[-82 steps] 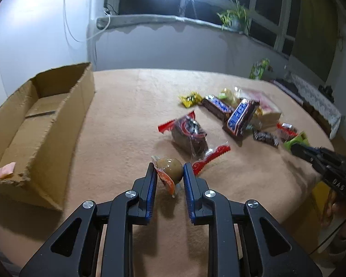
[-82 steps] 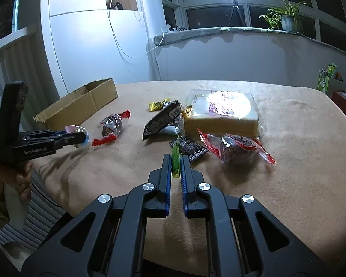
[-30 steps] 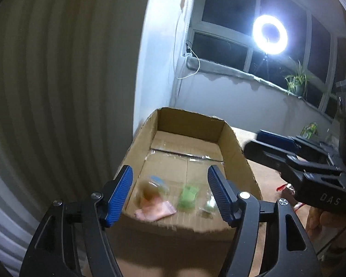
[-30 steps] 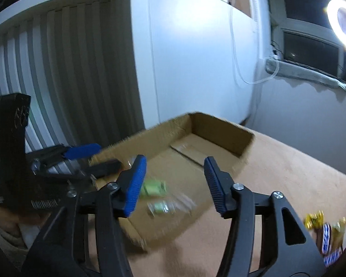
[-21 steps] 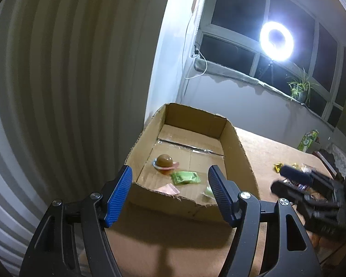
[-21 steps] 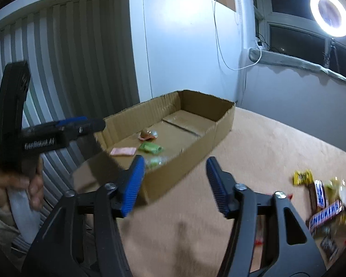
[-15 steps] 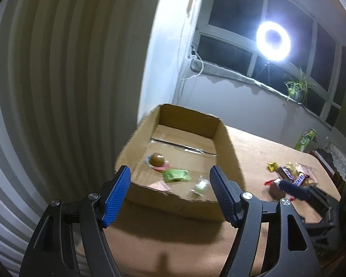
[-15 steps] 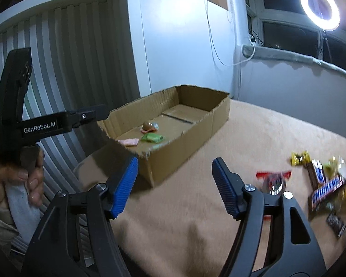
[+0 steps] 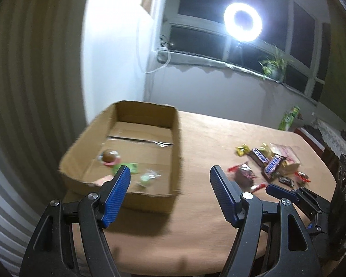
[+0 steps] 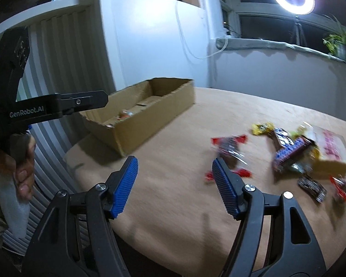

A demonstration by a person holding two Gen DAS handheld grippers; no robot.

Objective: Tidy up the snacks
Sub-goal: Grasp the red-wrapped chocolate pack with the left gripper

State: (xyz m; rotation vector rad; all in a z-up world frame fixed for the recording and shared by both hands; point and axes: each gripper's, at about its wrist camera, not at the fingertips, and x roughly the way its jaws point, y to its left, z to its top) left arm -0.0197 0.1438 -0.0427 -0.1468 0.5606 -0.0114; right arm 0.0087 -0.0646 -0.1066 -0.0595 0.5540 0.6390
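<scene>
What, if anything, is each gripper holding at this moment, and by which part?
Nothing is held. The left gripper and the right gripper are both open with empty jaws; the round brown candy lies in the cardboard box.

table [image 9: 207,226] (tan cloth) | cardboard box [image 9: 147,198] | loose snacks [image 9: 268,164]

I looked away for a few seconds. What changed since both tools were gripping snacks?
Both tools, left and right, let go: the brown ball sweet and green sweet now lie in the cardboard box. Both swung back toward the unchanged snack pile.
</scene>
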